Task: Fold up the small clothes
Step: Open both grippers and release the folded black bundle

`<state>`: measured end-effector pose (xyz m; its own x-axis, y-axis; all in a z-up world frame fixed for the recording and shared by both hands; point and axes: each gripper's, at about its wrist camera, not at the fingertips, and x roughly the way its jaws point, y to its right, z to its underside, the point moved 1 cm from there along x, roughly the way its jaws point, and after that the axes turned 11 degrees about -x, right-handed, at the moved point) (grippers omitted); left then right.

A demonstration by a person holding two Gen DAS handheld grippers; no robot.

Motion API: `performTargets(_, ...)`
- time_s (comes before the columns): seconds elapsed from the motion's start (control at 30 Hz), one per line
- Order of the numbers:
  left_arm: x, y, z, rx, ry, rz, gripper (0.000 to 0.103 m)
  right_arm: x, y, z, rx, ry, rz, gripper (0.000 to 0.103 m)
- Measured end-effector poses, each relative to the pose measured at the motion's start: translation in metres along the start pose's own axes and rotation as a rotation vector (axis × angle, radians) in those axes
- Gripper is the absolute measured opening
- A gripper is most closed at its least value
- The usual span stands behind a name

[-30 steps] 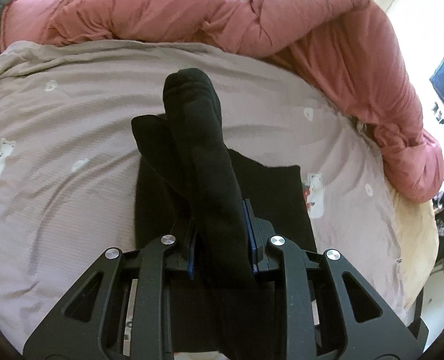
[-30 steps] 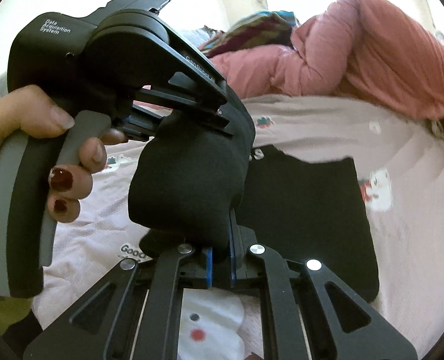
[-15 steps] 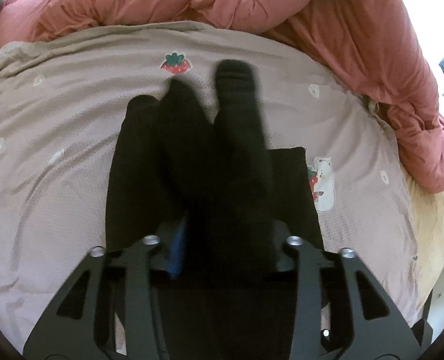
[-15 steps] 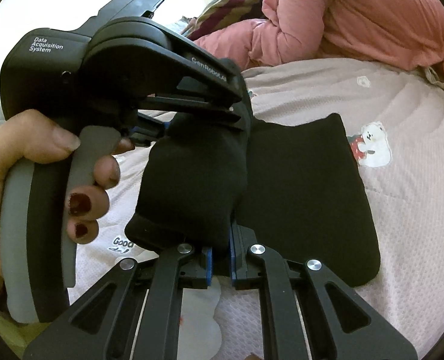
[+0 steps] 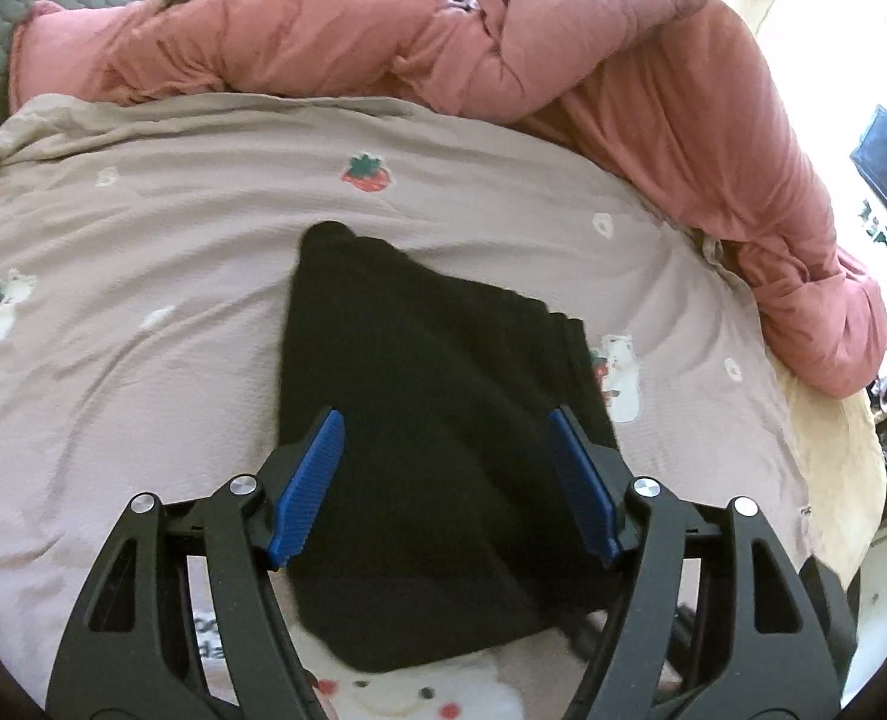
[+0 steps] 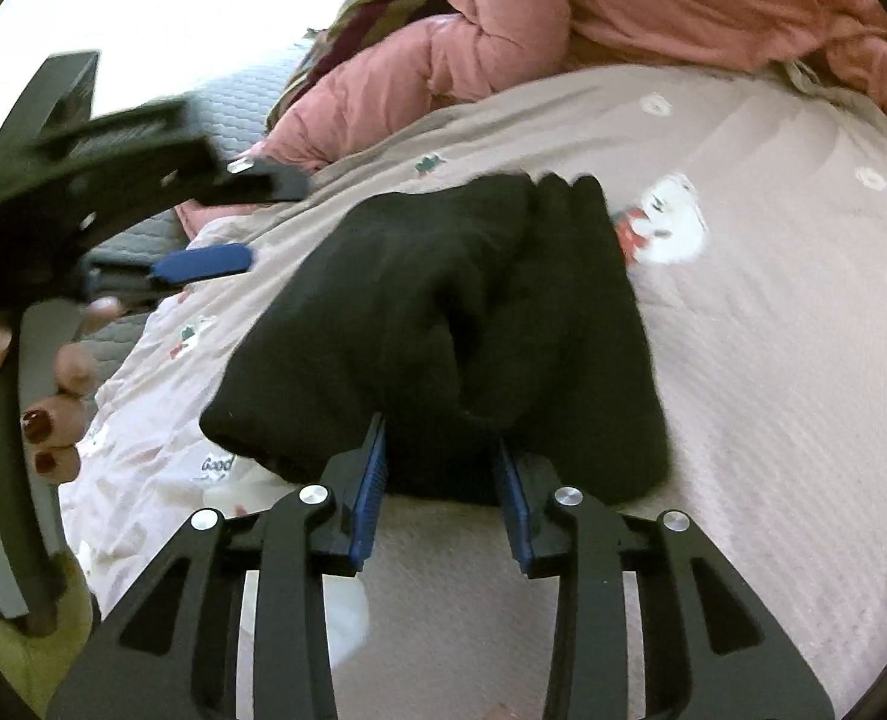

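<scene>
Black garment [image 5: 437,438] lies folded on the bed sheet [image 5: 143,276], a pale pinkish-grey sheet printed with strawberries and little bears. No containers in either view.

Left tongs [image 5: 443,480] are released: blue pads [image 5: 308,480] stand wide apart on either side of the garment, not pressing it. They have just been opening. In the right wrist view the left tongs [image 6: 221,222] show at upper left, blurred, one blue pad clear of the cloth, held by a hand [image 6: 53,402] with dark red nails.

Right tongs [image 6: 440,480] have also just been opening; the near edge of the garment [image 6: 443,324] sits between the blue pads [image 6: 371,480], with gaps showing, so not clenched.

Pink quilt [image 5: 503,60] is bunched along the far edge and right side of the bed. A striped cloth [image 6: 377,6] peeks out behind it, mostly hidden.

Garment's near end is cut off behind the left tongs' frame. Its layers blend into one black mass, so the fold count is hard to make out. Room at far right is overexposed and unclear.
</scene>
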<state>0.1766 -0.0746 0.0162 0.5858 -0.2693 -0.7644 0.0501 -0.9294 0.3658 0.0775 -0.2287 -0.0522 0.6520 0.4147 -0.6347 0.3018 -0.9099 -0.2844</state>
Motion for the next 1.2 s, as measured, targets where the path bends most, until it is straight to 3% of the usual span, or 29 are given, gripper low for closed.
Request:
performTargets(0.47,-0.031,-0.015,0.024,0.095,0.091,-0.067,0.066,-0.039,0.003,-0.008,-0.050,0.038,0.058,0.045)
performTargets(0.77,-0.042,-0.022,0.031,0.133,0.135,-0.112,0.069,-0.052,0.001,-0.025,-0.095,0.058,0.080,0.060)
performTargets(1.2,-0.029,-0.048,0.032,0.105,0.114,-0.138,0.069,-0.023,0.007,-0.076,-0.124,0.016,0.051,0.072)
